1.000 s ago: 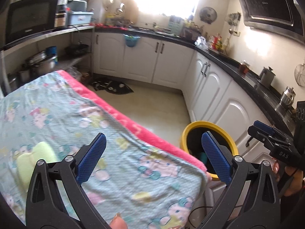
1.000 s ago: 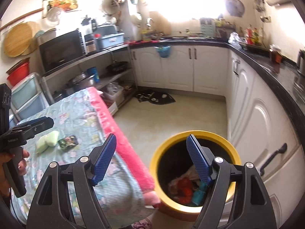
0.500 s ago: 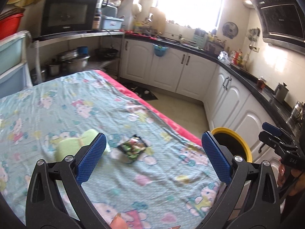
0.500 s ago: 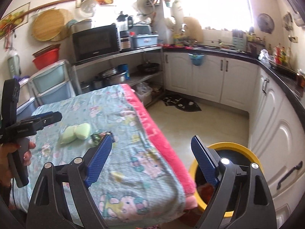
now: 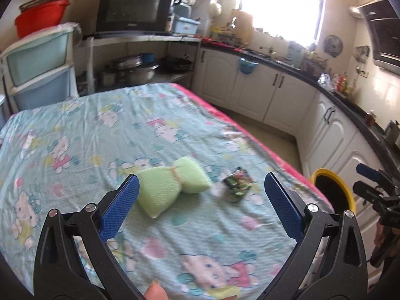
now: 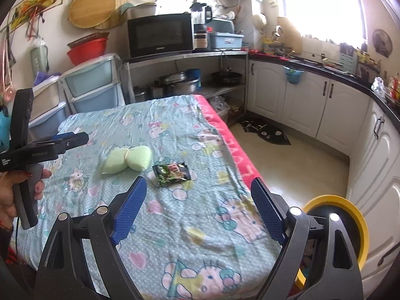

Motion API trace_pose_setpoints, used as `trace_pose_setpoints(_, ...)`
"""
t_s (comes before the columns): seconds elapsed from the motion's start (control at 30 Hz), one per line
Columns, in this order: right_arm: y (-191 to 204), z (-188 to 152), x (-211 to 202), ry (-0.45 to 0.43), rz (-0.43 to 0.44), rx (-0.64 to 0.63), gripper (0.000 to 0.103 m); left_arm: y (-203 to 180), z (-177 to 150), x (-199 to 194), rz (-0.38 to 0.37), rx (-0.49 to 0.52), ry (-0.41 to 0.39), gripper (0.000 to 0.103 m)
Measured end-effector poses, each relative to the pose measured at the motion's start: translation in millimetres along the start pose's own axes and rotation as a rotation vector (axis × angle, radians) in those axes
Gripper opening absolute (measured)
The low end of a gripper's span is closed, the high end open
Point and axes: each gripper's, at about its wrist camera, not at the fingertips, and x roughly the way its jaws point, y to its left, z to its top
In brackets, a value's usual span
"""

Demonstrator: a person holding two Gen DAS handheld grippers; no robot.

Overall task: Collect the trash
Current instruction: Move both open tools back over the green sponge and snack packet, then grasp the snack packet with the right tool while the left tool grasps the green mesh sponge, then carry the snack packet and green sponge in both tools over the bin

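Teal cartoon-print cloth [image 6: 175, 115] over kitchen table, green pouch [image 6: 127, 160] beside dark snack wrapper [image 6: 172, 171], yellow-rimmed bin [image 6: 350, 215] alongside, left gripper [image 5: 200, 201] and right gripper [image 6: 197, 206] both agape, empty.

Dark snack wrapper [image 6: 172, 172] beside green sponge [image 6: 127, 159]

Glossy crinkled wrapper [image 6: 172, 172]; soft printed cloth [image 6: 200, 225]; matt green sponge [image 6: 127, 161].
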Motion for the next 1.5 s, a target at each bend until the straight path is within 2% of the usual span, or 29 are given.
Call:
trace_pose_setpoints(0.3, 20, 13, 63, 0.078, 0.042, -0.049, 0.082, 43, -11, 39, 0.031, -0.011, 0.087, 0.092)
trace_pose_setpoints(0.43, 23, 12, 100, 0.143, 0.065, -0.049, 0.082, 56, -9, 67, 0.037, 0.038, 0.131, 0.092)
trace_pose_setpoints(0.6, 25, 8, 154, 0.246, 0.098, -0.025, 0.082, 62, -4, 97, -0.016, 0.117, 0.163, 0.092)
trace_pose_setpoints(0.73, 27, 1, 190, 0.315, 0.103, -0.023, 0.082, 60, 1, 120, -0.093, 0.186, 0.195, 0.092)
trace_pose_setpoints(0.93, 31, -3, 226, 0.377, 0.113, -0.039, 0.081, 50, -3, 147, -0.153, 0.304, 0.258, 0.092)
trace_pose_setpoints(1.03, 34, -6, 236, 0.395, 0.115, -0.052, 0.071, 45, -6, 155, -0.144, 0.342, 0.272, 0.092)
trace_pose_setpoints(1.1, 34, -5, 234, 0.379, 0.122, -0.050, 0.042, 43, -8, 157, -0.146, 0.341, 0.270, 0.092)
trace_pose_setpoints(1.17, 32, -3, 229, 0.371, 0.145, -0.034, 0.021, 43, -10, 157, -0.139, 0.333, 0.275, 0.088)
trace_pose_setpoints(1.2, 31, -2, 227, 0.368, 0.155, -0.029, 0.015, 43, -11, 157, -0.134, 0.329, 0.277, 0.085)
trace_pose_setpoints(1.27, 30, -2, 224, 0.358, 0.174, -0.014, 0.011, 41, -13, 154, -0.120, 0.328, 0.282, 0.075)
trace_pose_setpoints(1.3, 29, -1, 222, 0.353, 0.178, -0.010, 0.010, 41, -14, 153, -0.101, 0.333, 0.284, 0.061)
trace_pose_setpoints(1.5, 31, 1, 196, 0.302, 0.193, 0.013, 0.009, 32, -17, 134, -0.088, 0.325, 0.275, 0.056)
